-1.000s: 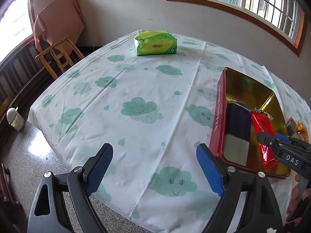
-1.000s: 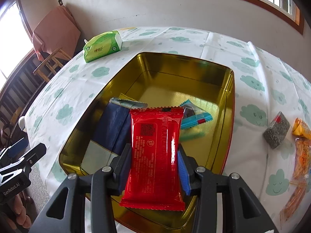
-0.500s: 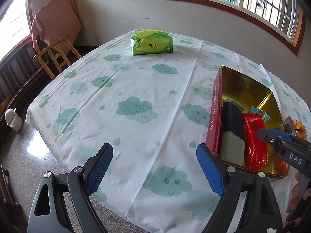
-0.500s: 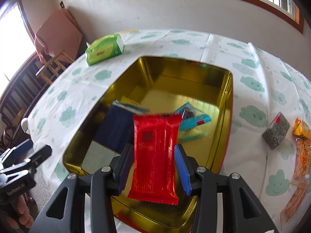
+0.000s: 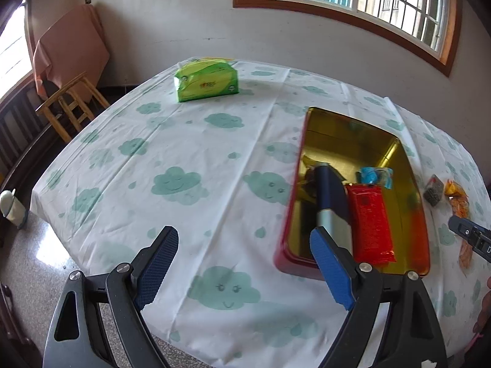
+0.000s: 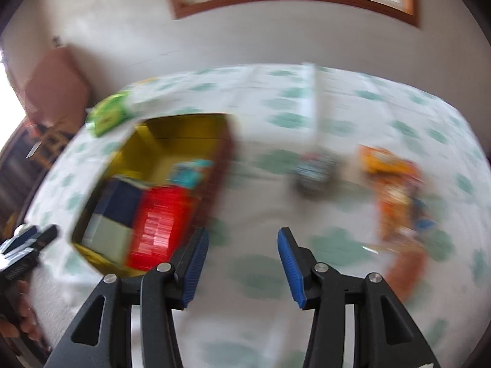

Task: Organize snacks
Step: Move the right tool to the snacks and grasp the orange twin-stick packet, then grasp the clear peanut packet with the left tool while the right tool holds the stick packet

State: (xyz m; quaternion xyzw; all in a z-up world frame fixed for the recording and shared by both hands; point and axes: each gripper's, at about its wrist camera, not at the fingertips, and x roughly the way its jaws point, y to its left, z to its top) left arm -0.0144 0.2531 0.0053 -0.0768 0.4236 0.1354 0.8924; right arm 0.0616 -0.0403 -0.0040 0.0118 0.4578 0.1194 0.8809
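Observation:
A gold tin (image 5: 348, 128) with red outer walls sits on the cloud-print tablecloth. Inside it lie a red snack packet (image 5: 369, 220), a navy and grey pack (image 5: 331, 196) and a small blue packet (image 5: 373, 176). My left gripper (image 5: 242, 263) hovers open and empty over the cloth, left of the tin. In the blurred right wrist view, my right gripper (image 6: 242, 263) is right of the tin (image 6: 187, 132), jaws opening, nothing between them. The red packet (image 6: 159, 224) rests in the tin. A dark grey pouch (image 6: 316, 173) and orange packets (image 6: 396, 190) lie ahead on the cloth.
A green tissue pack (image 5: 205, 82) stands at the table's far side. A wooden stool (image 5: 70, 101) and a pink-draped chair are beyond the left edge. A white container (image 5: 10, 208) sits on the floor. The table's near edge runs just under both grippers.
My right gripper let go of the red packet, which now lies in the tin, and swung right toward the loose snacks. The left gripper's view shifted a little; it stays open.

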